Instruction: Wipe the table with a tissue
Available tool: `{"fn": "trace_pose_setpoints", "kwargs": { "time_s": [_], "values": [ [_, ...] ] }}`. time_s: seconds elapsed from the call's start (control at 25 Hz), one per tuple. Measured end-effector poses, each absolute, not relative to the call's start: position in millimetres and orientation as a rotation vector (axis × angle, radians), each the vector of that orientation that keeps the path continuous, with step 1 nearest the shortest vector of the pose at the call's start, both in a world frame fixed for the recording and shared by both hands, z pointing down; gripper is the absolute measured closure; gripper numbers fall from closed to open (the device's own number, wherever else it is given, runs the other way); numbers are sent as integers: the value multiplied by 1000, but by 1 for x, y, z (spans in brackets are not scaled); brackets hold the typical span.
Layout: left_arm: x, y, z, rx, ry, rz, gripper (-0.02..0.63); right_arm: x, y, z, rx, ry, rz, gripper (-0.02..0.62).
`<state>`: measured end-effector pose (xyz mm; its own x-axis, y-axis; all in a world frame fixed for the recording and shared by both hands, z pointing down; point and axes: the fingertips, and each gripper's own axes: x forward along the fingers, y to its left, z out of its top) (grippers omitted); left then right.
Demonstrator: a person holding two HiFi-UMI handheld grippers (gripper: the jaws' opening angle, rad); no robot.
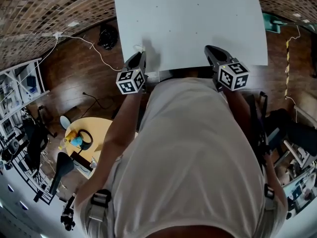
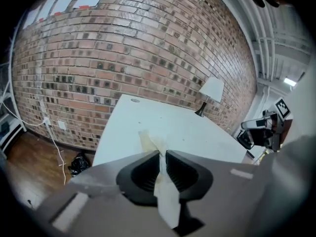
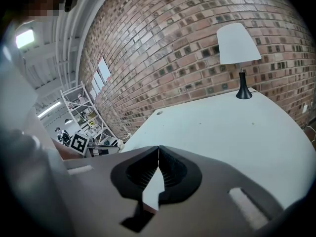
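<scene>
A white table (image 1: 188, 24) stretches ahead of me. My left gripper (image 1: 137, 58) hovers at the table's near left corner, shut on a crumpled white tissue (image 1: 139, 48). In the left gripper view the tissue (image 2: 152, 141) pokes out past the fingertips (image 2: 162, 154) and trails back between the jaws, above the tabletop (image 2: 192, 132). My right gripper (image 1: 212, 51) is over the near right edge; its jaws (image 3: 158, 149) meet with nothing between them, and the table (image 3: 237, 132) lies beyond.
A white-shaded lamp (image 3: 238, 46) stands at the table's far end by the brick wall (image 2: 123, 48). On the wooden floor to the left are a black bag (image 1: 107, 36), white cables, a metal rack (image 1: 20, 83) and a round yellow stool (image 1: 94, 133) with headphones.
</scene>
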<state>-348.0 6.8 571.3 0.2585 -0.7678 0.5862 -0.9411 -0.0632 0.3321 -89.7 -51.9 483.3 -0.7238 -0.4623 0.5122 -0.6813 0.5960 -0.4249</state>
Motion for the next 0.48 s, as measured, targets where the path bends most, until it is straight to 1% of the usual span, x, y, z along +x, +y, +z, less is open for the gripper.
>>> {"fn": "trace_pose_setpoints", "kwargs": {
  "time_s": [0.24, 0.48],
  "values": [
    [-392, -5, 583, 1729, -1679, 328, 555, -87, -63, 482, 875, -2499, 862, 586],
    [-392, -24, 599, 1689, -1656, 415, 555, -64, -61, 485, 850, -2467, 855, 586]
  ]
}}
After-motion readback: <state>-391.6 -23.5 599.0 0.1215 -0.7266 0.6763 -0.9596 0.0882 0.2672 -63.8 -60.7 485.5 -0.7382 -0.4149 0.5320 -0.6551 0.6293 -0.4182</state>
